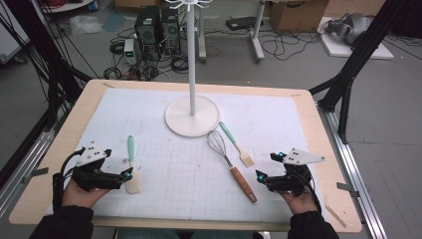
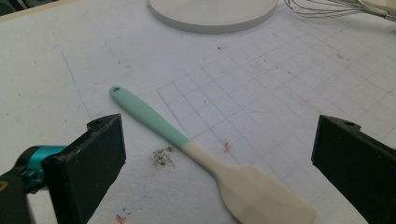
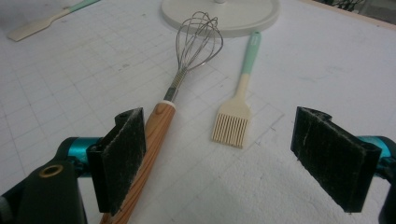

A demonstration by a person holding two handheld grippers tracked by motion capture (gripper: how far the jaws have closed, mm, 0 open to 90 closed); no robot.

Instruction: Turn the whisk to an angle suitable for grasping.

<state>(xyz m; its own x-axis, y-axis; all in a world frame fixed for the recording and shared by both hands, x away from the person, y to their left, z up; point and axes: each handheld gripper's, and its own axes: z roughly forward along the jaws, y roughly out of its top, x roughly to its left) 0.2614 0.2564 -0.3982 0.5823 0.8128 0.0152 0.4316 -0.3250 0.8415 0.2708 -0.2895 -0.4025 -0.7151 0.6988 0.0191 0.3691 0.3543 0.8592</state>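
**Lower half of the high view: both hand-held grippers idle beside utensils, nothing gripped**

Lower left of the high view, the left hand-held gripper [image 1: 128,174] sits just beside the spatula [image 1: 132,167], jaws spread wide, nothing between the pads. In the left gripper view the spatula [image 2: 201,156] lies flat between the jaws, cream blade toward the camera, mint handle pointing to the upper left.

Handling guess: light, blade soft and bendy, handle stiffer. Take it by the mint handle near the blade joint, not the blade. It lies flat on the worktop [image 1: 308,124], so the pinch has to be low and could slip.

Lower right, the right hand-held gripper [image 1: 260,176] is also open and empty. In the right gripper view the whisk [image 3: 173,93] runs past its left jaw; can't tell whether the wooden handle touches the pad. Whisk: light, wires springy, so grip the wood. The pastry brush [image 3: 238,105] lies between the jaws further out, clear of both pads.

The white stand [image 1: 192,112] is at upper centre, well apart from both.
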